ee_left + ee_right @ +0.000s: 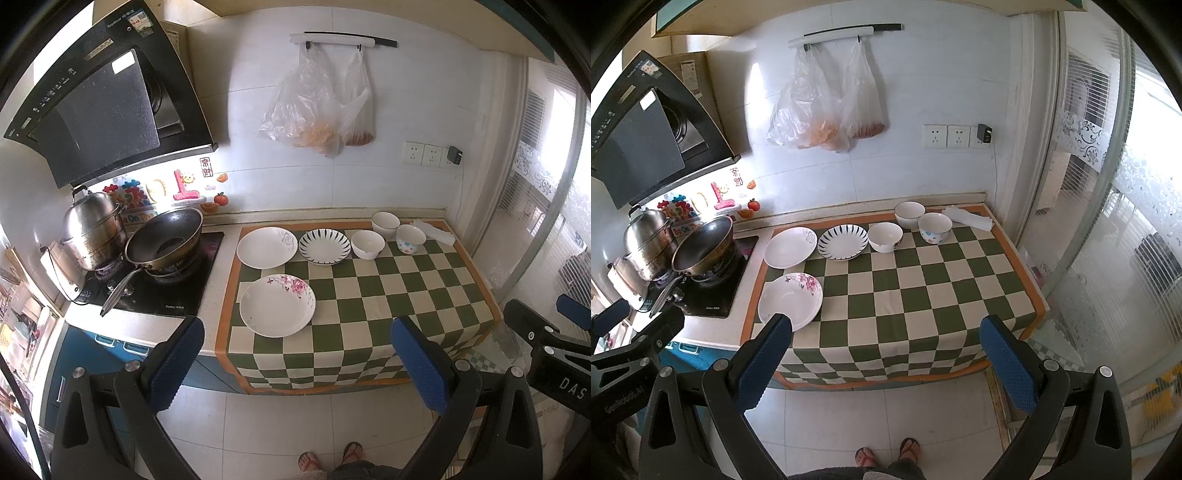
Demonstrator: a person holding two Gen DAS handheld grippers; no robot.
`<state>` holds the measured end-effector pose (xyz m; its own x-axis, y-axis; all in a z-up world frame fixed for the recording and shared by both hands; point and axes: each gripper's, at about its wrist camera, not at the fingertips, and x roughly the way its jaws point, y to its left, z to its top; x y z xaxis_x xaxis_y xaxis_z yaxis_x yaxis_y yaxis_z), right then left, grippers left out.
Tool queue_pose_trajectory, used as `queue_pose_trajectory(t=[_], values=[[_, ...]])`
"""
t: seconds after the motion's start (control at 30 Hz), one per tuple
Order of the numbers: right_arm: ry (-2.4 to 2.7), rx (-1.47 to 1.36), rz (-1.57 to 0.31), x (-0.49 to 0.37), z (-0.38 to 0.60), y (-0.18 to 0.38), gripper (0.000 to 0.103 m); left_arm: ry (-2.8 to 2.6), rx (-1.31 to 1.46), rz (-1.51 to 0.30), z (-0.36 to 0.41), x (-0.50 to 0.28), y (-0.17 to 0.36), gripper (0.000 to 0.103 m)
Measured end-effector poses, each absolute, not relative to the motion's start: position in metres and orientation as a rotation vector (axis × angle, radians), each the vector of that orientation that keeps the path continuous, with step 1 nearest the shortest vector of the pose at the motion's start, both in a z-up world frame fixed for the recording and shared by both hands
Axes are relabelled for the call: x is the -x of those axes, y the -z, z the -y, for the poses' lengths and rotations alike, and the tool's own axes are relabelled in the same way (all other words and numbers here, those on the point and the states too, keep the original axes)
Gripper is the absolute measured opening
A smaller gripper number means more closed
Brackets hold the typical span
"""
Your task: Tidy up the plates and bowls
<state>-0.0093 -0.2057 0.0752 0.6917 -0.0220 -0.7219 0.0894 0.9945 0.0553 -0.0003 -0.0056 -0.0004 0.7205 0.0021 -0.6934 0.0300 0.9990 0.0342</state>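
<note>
On the green-and-cream checked cloth lie a pink-flowered plate on top of another plate at front left, a white plate and a black-striped plate behind it. A white bowl, a second white bowl and a dotted bowl stand at the back right. My left gripper and right gripper are open and empty, held above the floor in front of the counter.
A stove with a black wok and a steel steamer pot is to the left. A folded white cloth lies at the back right corner. Plastic bags hang on the wall. A glass door is on the right.
</note>
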Motion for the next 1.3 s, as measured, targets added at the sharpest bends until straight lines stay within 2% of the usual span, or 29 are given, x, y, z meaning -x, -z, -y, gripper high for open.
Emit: queue_pose_trajectory(t=[1.3], values=[[0.061, -0.08, -0.793, 0.001, 0.198, -0.079, 0.103, 0.019, -0.037, -0.755, -0.002, 0.004, -0.006, 0.103]])
